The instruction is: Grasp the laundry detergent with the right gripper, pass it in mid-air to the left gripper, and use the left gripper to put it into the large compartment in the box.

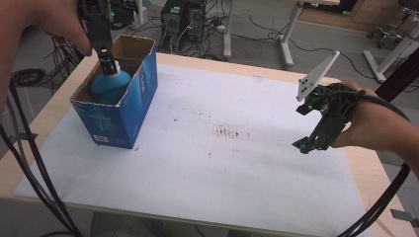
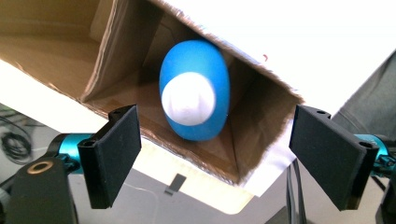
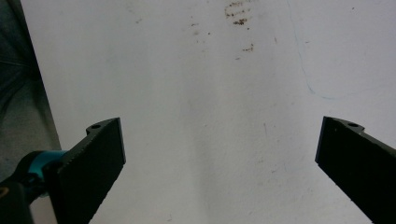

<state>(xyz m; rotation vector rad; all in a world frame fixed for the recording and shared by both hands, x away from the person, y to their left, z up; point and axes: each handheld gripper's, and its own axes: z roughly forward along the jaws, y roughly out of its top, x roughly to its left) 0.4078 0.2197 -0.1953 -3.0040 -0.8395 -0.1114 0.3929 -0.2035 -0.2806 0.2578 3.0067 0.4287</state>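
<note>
The left gripper (image 1: pixel 110 66) hangs above the open cardboard box (image 1: pixel 143 79), its jaws spread and holding nothing; the blue bottle (image 1: pixel 109 86) (white cap up) stands inside the box. The right gripper (image 1: pixel 302 145), well apart, hovers over the white sheet (image 1: pixel 222 158) with jaws wide, empty.

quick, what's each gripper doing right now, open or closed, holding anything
Left gripper: open, holding nothing, above the blue bottle in the cardboard box.
Right gripper: open, empty, over the white sheet.
</note>
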